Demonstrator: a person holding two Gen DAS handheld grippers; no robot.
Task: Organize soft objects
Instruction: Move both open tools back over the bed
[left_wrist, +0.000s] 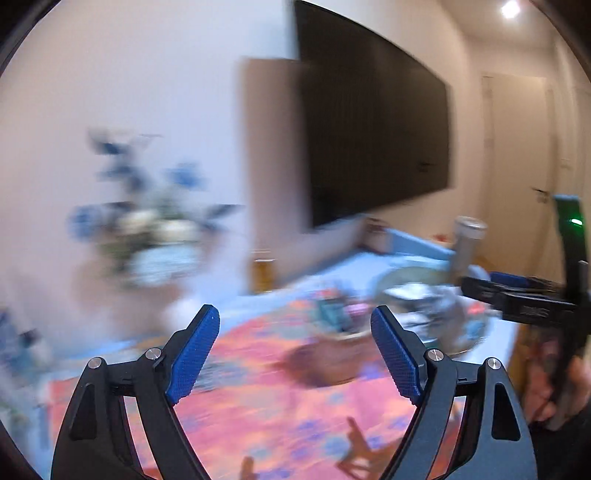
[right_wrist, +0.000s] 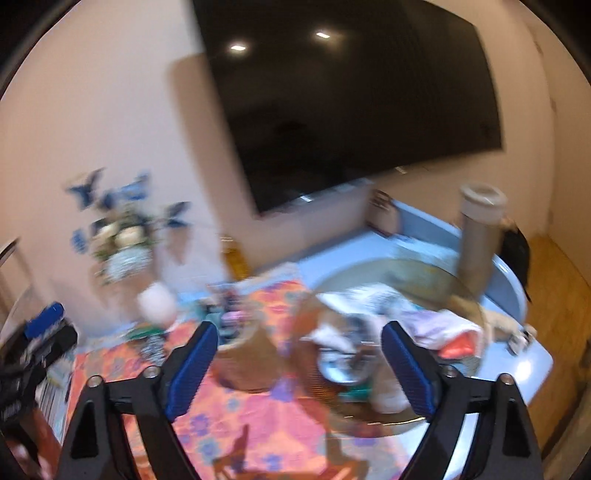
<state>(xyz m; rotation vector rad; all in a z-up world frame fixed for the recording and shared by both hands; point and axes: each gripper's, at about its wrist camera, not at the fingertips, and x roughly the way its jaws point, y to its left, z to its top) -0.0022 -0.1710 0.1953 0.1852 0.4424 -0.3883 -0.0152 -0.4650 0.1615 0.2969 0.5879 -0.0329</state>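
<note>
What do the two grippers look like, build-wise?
Both match: the left gripper and right gripper have black angular linkage arms with silver pivot pins and textured blue finger pads. From the left view, the right unit's black body carries a green light.

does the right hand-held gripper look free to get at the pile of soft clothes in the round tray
Probably yes: the right hand-held gripper is open and empty, and the clothes lie uncovered just ahead in the round tray.

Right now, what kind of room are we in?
Most likely a living room in a home. A large dark television hangs on the wall, a flower arrangement stands below it, and a table with an orange floral cloth holds household clutter.
</note>
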